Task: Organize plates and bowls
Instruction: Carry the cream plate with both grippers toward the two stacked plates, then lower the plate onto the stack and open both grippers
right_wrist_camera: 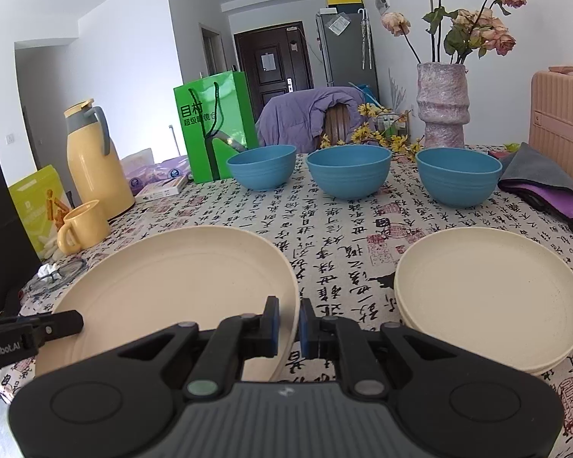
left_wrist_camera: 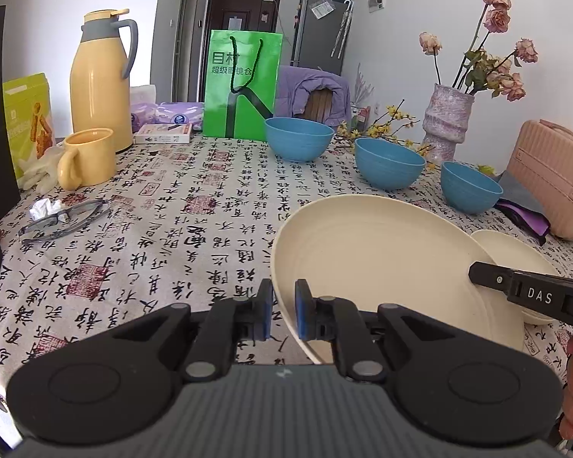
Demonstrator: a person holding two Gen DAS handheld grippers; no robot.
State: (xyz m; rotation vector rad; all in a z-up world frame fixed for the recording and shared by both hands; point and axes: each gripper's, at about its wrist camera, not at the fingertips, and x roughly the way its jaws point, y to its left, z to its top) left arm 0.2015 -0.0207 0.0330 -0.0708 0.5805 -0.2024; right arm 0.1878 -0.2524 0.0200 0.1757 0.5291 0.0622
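Two handheld grippers share one cream plate (right_wrist_camera: 172,286) above a calligraphy-print tablecloth (left_wrist_camera: 164,229). The left gripper (left_wrist_camera: 284,313) has its blue pads closed on the plate's near-left rim, and the right gripper (right_wrist_camera: 288,328) is clamped on the opposite, right-hand rim, so the plate spans the gap between them, tilted and apparently clear of the cloth. The relation that matters lies to the right: a stack of matching cream plates (right_wrist_camera: 489,294) rests on the table just beside the right gripper, with a strip of bare cloth between its rim and the carried plate. The right hand is the nearer of the two; the left, gripping the far side of the plate from the stack, would have the longer way to go. Judging by the task, the carried plate likely belongs on that stack, a sideways move to the right. Three blue bowls (right_wrist_camera: 347,171) stand in a row at the far side, apart from one another and not yet nested.
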